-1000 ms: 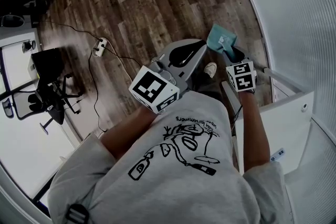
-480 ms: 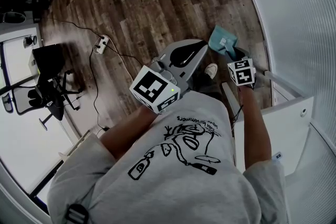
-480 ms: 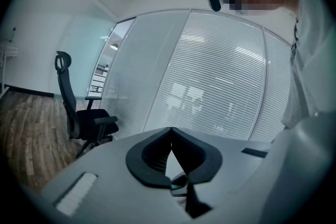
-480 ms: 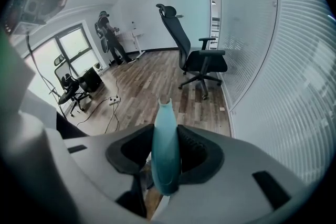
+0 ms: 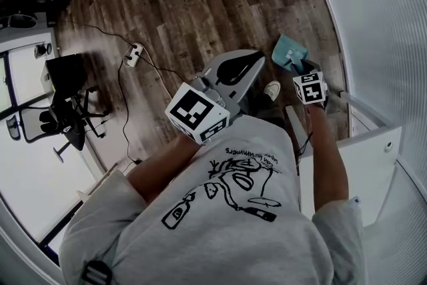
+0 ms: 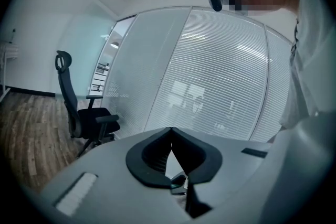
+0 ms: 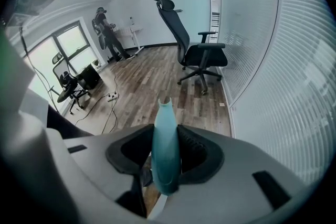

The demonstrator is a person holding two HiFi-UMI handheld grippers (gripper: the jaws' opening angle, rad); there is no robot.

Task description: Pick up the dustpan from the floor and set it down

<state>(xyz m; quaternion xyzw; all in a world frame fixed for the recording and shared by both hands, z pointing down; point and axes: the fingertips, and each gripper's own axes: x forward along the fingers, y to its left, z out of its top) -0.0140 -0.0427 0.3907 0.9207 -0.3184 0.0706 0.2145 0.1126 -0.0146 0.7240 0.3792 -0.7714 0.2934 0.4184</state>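
The teal dustpan (image 5: pixel 288 52) hangs above the wooden floor near the glass wall, in front of the person's shoe (image 5: pixel 270 89). My right gripper (image 5: pixel 298 67) is shut on its handle and points steeply down. In the right gripper view the teal handle (image 7: pixel 165 149) stands upright, clamped between the black pads (image 7: pixel 195 150) of the right gripper (image 7: pixel 166 131); the pan itself is hidden there. My left gripper (image 5: pixel 255 58) is held level in front of the person's chest. In the left gripper view the left gripper (image 6: pixel 171 134) has its fingertips touching, with nothing between them.
A glass partition with blinds (image 5: pixel 380 17) runs along the right. A white cabinet (image 5: pixel 360 163) stands beside the person. A power strip with a cable (image 5: pixel 133 53) lies on the floor. Black office chairs stand at the left (image 5: pixel 67 110) and by the glass (image 7: pixel 191 52). A person (image 7: pixel 107 29) stands far back.
My right gripper has sunk towards the floor with the dustpan and drifted slightly right in the head view. The left gripper has stayed where it was.
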